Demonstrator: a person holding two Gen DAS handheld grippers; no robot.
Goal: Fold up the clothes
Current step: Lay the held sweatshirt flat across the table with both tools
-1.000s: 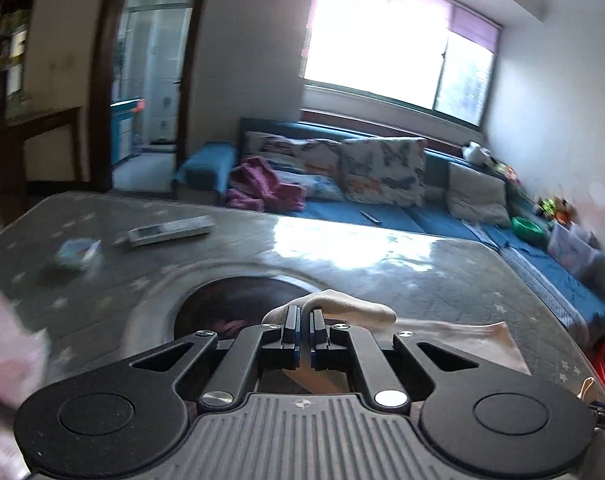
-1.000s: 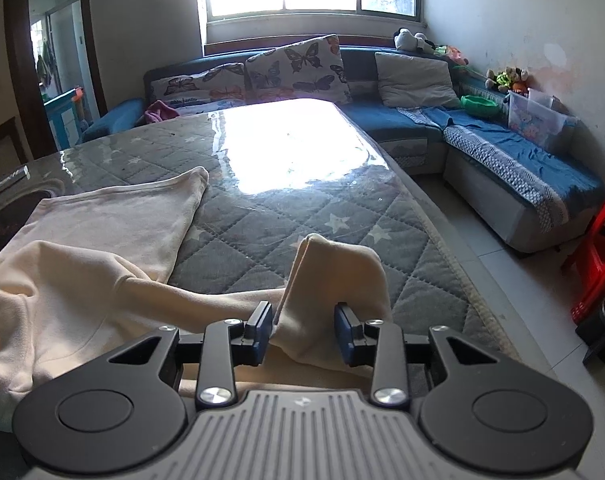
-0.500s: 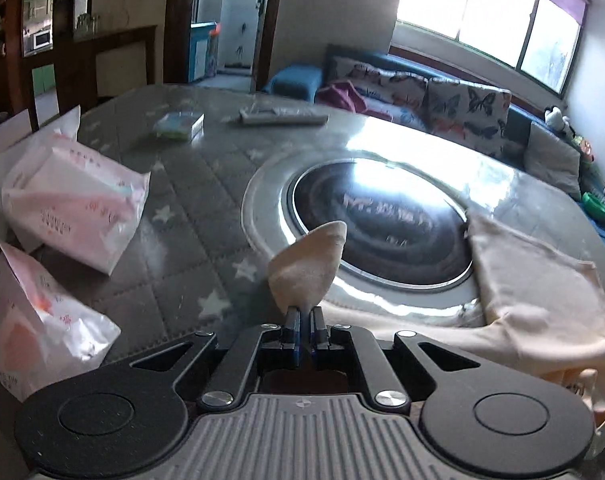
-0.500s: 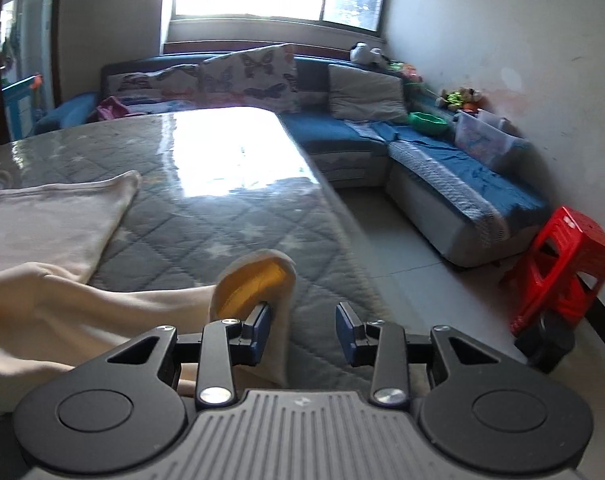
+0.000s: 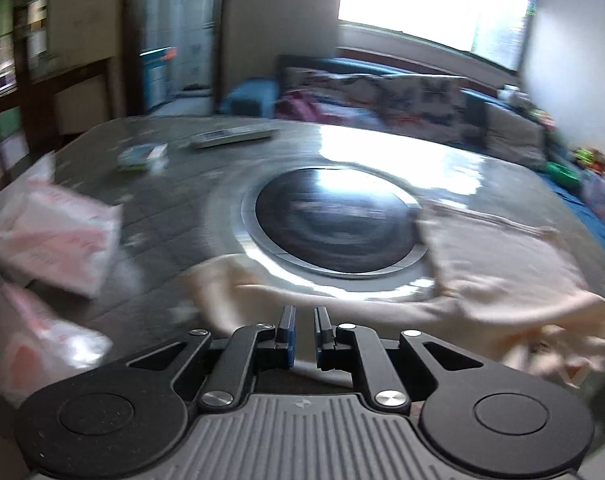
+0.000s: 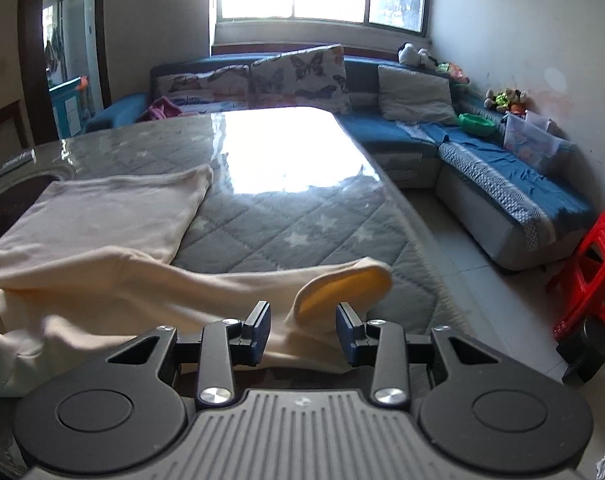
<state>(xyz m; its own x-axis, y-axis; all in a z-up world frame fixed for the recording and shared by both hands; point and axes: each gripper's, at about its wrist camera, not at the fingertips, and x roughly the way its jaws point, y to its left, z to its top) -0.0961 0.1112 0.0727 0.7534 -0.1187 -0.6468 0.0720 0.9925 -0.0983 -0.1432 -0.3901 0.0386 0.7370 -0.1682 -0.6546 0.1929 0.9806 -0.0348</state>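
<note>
While limp, cream garment (image 6: 102,280) drapes quilted tbl (image 6: 302,220).

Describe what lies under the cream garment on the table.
The cream fabric garment lies on a grey star-quilted table cover, overlapping the round dark inset's rim. Whatever is beneath its bunched folds is hidden.

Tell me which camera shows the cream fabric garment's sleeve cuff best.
The right wrist view: the cream fabric garment's sleeve cuff lies sharp and open-ended just beyond the open right gripper. The left wrist view shows only blurred cream cloth, no clear cuff.
</note>
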